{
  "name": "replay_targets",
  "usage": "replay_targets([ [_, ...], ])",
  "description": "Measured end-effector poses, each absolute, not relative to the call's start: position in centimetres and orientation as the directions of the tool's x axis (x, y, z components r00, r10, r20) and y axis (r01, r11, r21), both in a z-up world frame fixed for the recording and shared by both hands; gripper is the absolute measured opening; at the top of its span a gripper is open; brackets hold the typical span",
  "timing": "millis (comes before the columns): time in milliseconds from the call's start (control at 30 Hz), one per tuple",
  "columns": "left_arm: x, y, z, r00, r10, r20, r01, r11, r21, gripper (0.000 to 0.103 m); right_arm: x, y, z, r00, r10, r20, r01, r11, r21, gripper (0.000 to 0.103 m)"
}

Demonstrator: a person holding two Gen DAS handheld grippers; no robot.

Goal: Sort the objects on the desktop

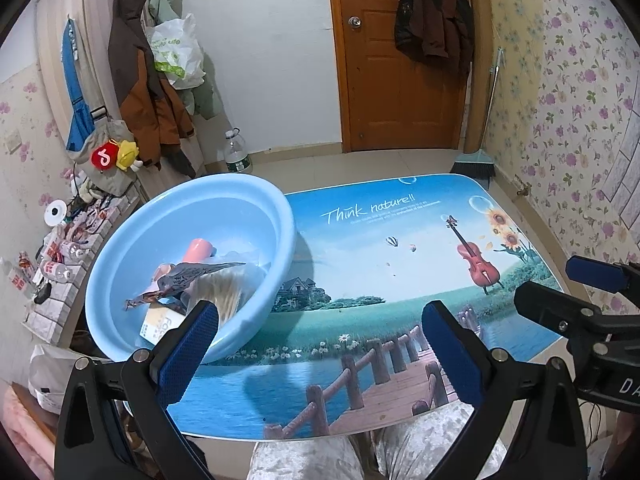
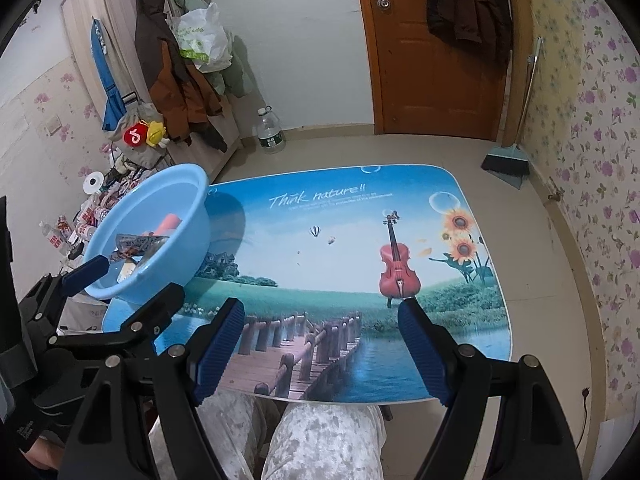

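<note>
Left tongs (image 1: 320, 344): spread wide, nothing between the blue pads, hovering over the near edge of the table (image 1: 400, 280). Right tongs (image 2: 322, 344): likewise spread wide and empty, above the printed bridge on the table top.

Position of sorted objects: all inside the light blue basin (image 1: 256, 200), standing on the left end of the table and overhanging its near-left corner.

Hidden or unclear:
- Basin contents heaped and overlapping. Identifiable only in part: a pink cylinder (image 1: 198, 250), a dark crumpled wrapper (image 1: 188, 276), a clear bag (image 1: 224, 292), a white and yellow box (image 1: 160, 324).
- Box lettering cut off by the left pad (image 1: 188, 356) of the left tongs.
- Basin's near rim covered by the same pad.
- Table's near edge partly masked by both tongs and by light patterned trousers (image 2: 320, 440) below it.
- Small clutter on the shelf (image 1: 60, 292) left of the basin too fine to identify.

Differences between views:
- Left wrist view: looks down into the basin, contents exposed; right tongs visible only as black arms and one blue pad at the right edge.
- Right wrist view: basin seen from the side, wall hiding most contents; only the pink cylinder and wrapper show. Left tongs appear at lower left, one pad in front of the basin rim. Whole table top visible up to its far corners.
</note>
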State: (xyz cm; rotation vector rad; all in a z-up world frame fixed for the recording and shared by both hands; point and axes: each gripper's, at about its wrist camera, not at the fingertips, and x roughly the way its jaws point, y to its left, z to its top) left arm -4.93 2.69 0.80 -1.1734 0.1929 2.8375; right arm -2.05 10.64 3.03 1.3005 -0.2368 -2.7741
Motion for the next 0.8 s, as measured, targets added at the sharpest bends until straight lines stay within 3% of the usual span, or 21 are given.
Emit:
replay_targets([
  [800,-4.7,1.4,1.3,-0.712,-0.011,-0.702,-0.072,-0.994,0.088,0.103,-2.3,9.4,3.0,-0.644,-0.131,-0.754,0.008,-0.986,0.164,0.081],
])
